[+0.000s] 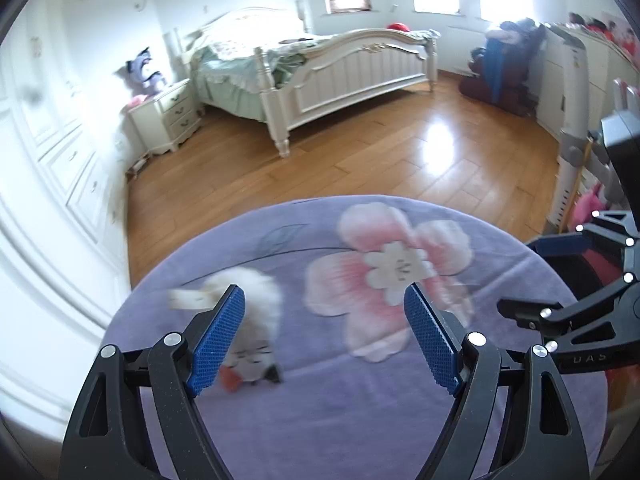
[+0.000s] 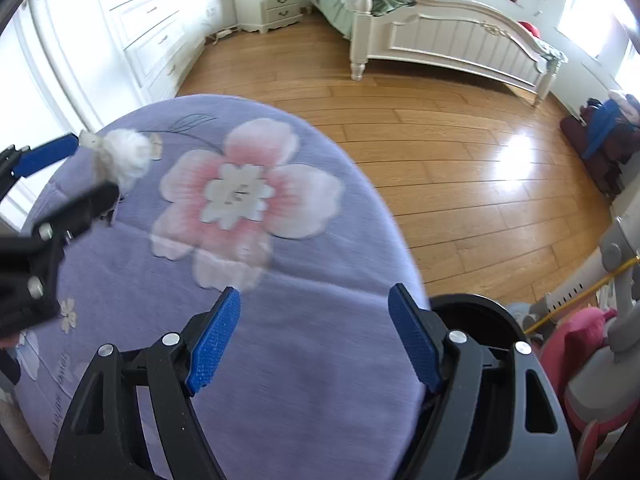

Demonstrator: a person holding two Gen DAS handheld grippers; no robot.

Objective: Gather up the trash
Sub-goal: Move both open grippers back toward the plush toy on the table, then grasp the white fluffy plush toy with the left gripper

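Left wrist view first, and the job looks barely begun: the left gripper (image 1: 324, 334) hangs over the round purple table (image 1: 360, 420) with its blue pads spread wide and nothing between them. Over on the right wrist view the right gripper (image 2: 314, 338) is the same story, fingers well apart and empty, poised above the table's near right edge. Nothing is collected yet, as far as these views show!

And what about the trash? A white crumpled wad (image 1: 250, 292) sits on the flowered cloth toward the table's left side, just beyond the left claw's left pad and partly hidden behind it. It looks soft and fluffy, like tissue or cotton, but motion blur smears it. A flat pale scrap (image 1: 188, 299) pokes out beside it, nearer the left edge. Closer to the camera lie a greyish bit and a small orange-red piece (image 1: 229, 378), touching or nearly so; what they are I cannot tell.

A black bin (image 2: 472, 312) shows just off the table's right edge, right behind the right claw. My read: that is the likely drop spot, so every piece still needs picking up and carrying across
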